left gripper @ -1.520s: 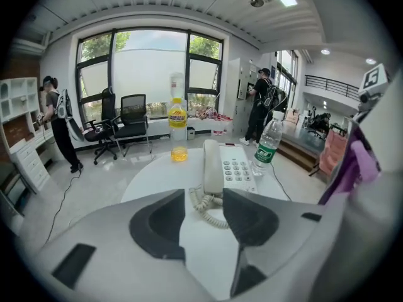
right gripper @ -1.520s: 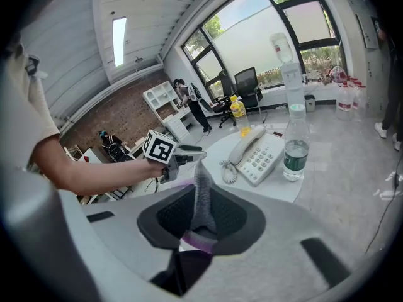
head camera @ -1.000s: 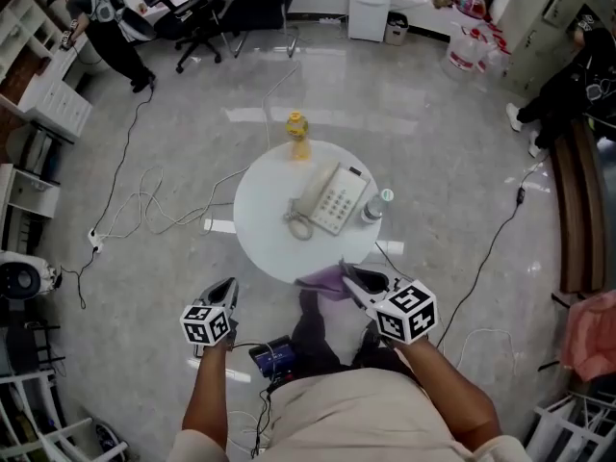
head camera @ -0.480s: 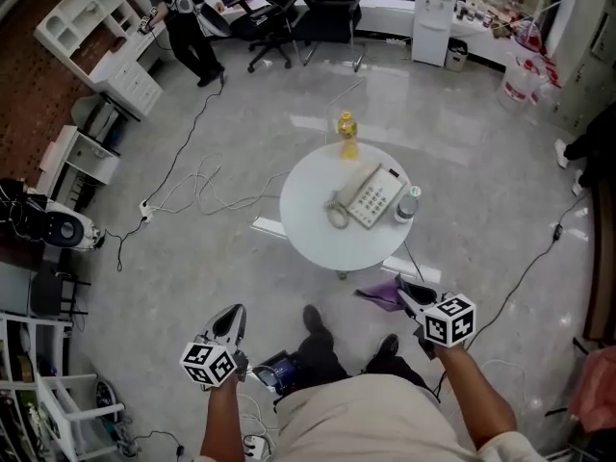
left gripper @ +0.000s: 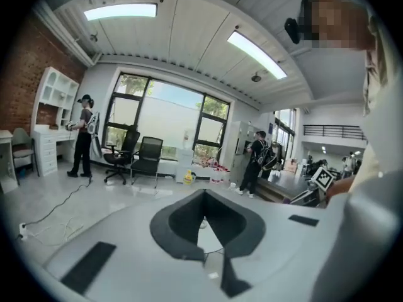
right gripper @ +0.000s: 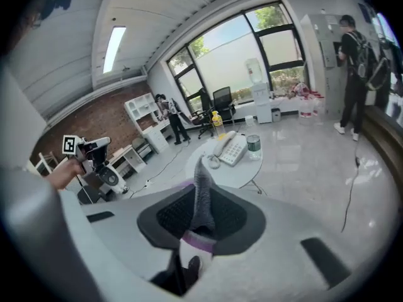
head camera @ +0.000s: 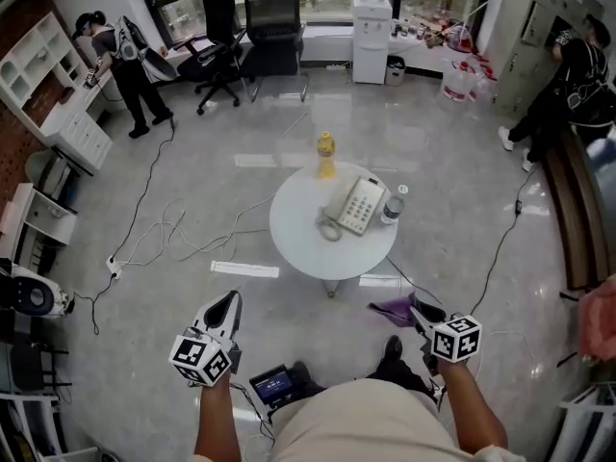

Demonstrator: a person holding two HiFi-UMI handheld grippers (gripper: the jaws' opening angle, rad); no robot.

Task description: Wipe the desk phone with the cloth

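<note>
The white desk phone (head camera: pixel 354 205) lies on the round white table (head camera: pixel 298 234), well ahead of both grippers; the right gripper view shows the phone (right gripper: pixel 232 148) on the table (right gripper: pixel 230 173) too. My right gripper (head camera: pixel 418 308) is down to the right of the table and apart from it. It is shut on a purple-and-grey cloth (head camera: pixel 390 307), which sticks up between the jaws as the cloth (right gripper: pixel 200 175) in the right gripper (right gripper: pixel 203 197) view. My left gripper (head camera: pixel 231 300) hangs off to the left of the table, shut and empty, its jaws (left gripper: pixel 203 197) pressed together.
A yellow bottle (head camera: pixel 326 155) and a small capped bottle (head camera: pixel 391 204) stand on the table beside the phone. Cables (head camera: pixel 183 229) trail over the floor at left. Office chairs (head camera: pixel 269 27), a water dispenser (head camera: pixel 371 22), shelving (head camera: pixel 67 114) and several people ring the room.
The table now sits farther off. My right gripper has carried the cloth away from the table's edge to the right. My left gripper has risen and tilted up.
</note>
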